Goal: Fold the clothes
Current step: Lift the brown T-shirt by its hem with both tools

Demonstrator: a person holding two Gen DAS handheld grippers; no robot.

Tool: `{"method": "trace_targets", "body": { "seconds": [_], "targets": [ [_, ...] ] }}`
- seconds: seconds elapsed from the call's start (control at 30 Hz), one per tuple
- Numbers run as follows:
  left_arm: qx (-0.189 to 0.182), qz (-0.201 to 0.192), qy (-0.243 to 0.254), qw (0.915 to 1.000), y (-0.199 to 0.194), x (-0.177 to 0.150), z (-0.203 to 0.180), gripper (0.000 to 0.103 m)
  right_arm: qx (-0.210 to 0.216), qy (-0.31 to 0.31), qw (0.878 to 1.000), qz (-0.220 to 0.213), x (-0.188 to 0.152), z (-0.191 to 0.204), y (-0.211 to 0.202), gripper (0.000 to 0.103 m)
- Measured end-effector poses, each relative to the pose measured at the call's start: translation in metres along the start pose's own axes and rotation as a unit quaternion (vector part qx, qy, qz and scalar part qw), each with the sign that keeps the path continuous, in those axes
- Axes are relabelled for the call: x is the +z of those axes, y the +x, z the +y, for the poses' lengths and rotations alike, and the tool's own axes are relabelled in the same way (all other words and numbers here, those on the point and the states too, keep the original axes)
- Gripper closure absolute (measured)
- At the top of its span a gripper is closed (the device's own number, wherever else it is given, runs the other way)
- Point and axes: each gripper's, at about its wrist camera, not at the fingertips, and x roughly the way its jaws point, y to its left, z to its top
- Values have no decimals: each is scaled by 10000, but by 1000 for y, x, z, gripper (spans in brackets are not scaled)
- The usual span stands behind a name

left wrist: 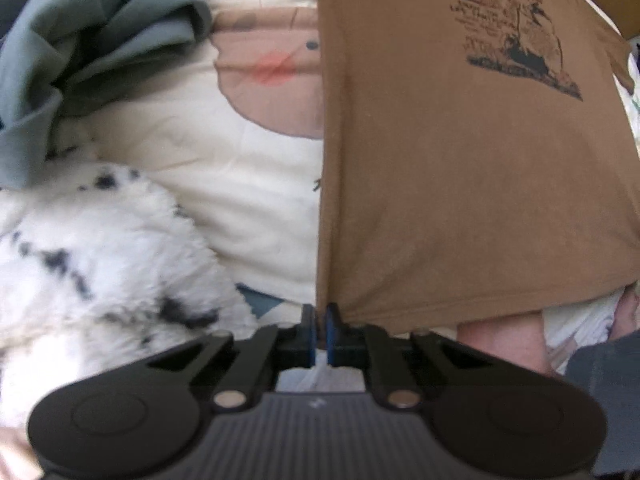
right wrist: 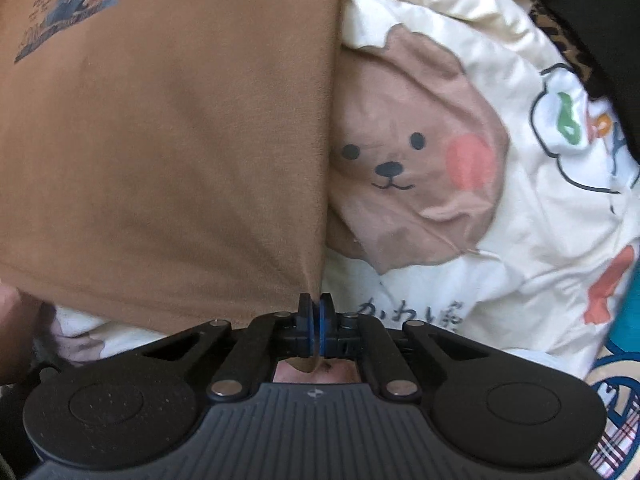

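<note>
My left gripper (left wrist: pixel 321 320) is pinched tight on the bottom left corner of the brown T-shirt (left wrist: pixel 460 184), its blue pads with only a sliver of hem between them, and the cloth fans away from that pinch in small pulled creases. My right gripper (right wrist: pixel 316 312) is closed just as hard on the opposite bottom corner of the same shirt (right wrist: pixel 160 140), a scrap of brown fabric poking through below the pads. The shirt is a soft, matte cotton knit, stretched fairly flat between my two grips, its side edges running straight away from each pinch, with a dark printed graphic (left wrist: pixel 516 28) and lines of text on the part far from me. It lies over a cream quilted duvet cover (right wrist: pixel 460 264), wrinkled and puffy, printed with a tan bear face (right wrist: pixel 404 148) with a pink cheek, black dot eyes and some dark handwritten characters near my right pads. To the left of my left grip is a fluffy white fleece with black flecks (left wrist: pixel 100 248), and beyond it a crumpled grey-green garment (left wrist: pixel 92 52) in thick folds. A bare leg (left wrist: pixel 500 340) shows under the shirt's hem.
</note>
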Motion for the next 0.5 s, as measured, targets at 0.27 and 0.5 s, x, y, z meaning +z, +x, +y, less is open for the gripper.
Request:
{"method": "trace_targets", "body": {
  "seconds": [0.27, 0.5],
  "targets": [
    [351, 247, 43, 9991, 44, -1, -32, 98, -394, -120, 9989, 231, 0, 8, 8, 103],
    [272, 268, -81, 9992, 49, 4, -35, 85, -351, -365, 9987, -94, -25, 10, 5, 103]
  ]
}}
